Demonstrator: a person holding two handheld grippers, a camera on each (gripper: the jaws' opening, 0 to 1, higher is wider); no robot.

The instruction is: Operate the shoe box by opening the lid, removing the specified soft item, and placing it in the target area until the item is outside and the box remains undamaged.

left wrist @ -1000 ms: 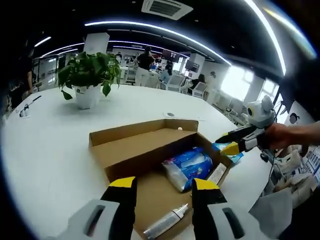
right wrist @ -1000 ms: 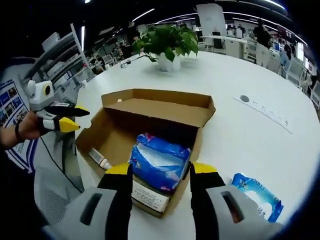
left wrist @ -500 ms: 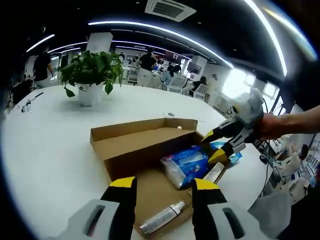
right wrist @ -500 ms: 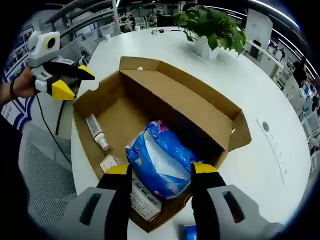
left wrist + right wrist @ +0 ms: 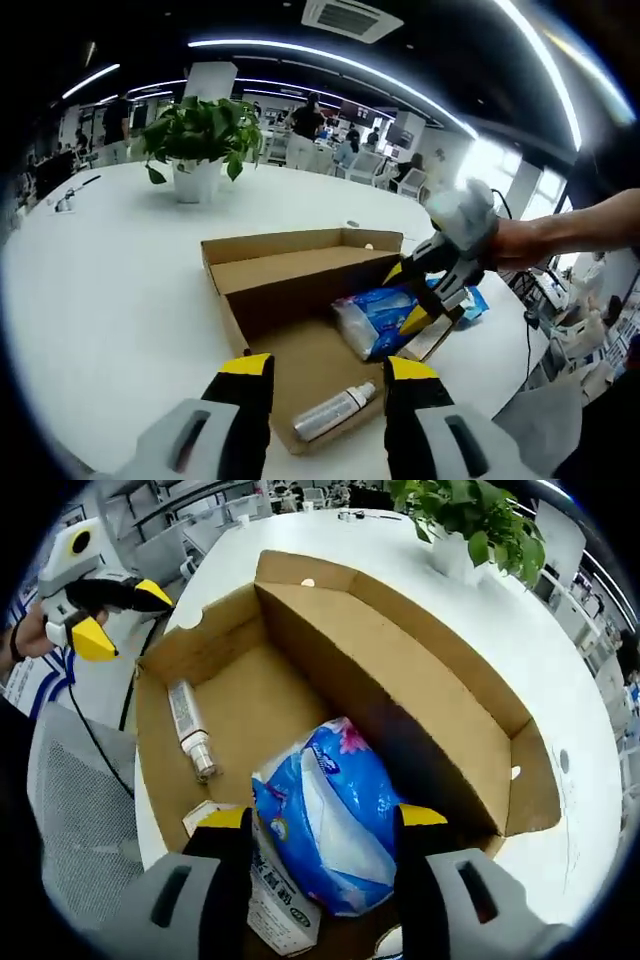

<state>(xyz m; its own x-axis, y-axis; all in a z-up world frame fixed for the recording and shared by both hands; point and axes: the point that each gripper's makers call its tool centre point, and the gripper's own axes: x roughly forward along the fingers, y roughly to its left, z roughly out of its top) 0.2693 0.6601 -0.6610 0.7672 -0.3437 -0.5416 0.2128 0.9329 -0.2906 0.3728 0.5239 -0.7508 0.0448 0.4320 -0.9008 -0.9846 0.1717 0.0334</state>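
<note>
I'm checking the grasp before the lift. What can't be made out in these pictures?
- Whether the right gripper touches the blue pack: its fingers flank the pack; contact unclear in the right gripper view, blurred in the left gripper view.
- Label on the flat white carton: too small, partly under the pack.
- Print on the bottle: too small.
- Box near corner: cut off by the right gripper.

A broad white table point(image 5: 110, 300) carries an open cardboard shoe box point(image 5: 270, 275), a potted green plant point(image 5: 200, 150) in a white pot well behind it, and just beside the box's far end what looks like a blue wipes pack point(image 5: 474, 303).
</note>
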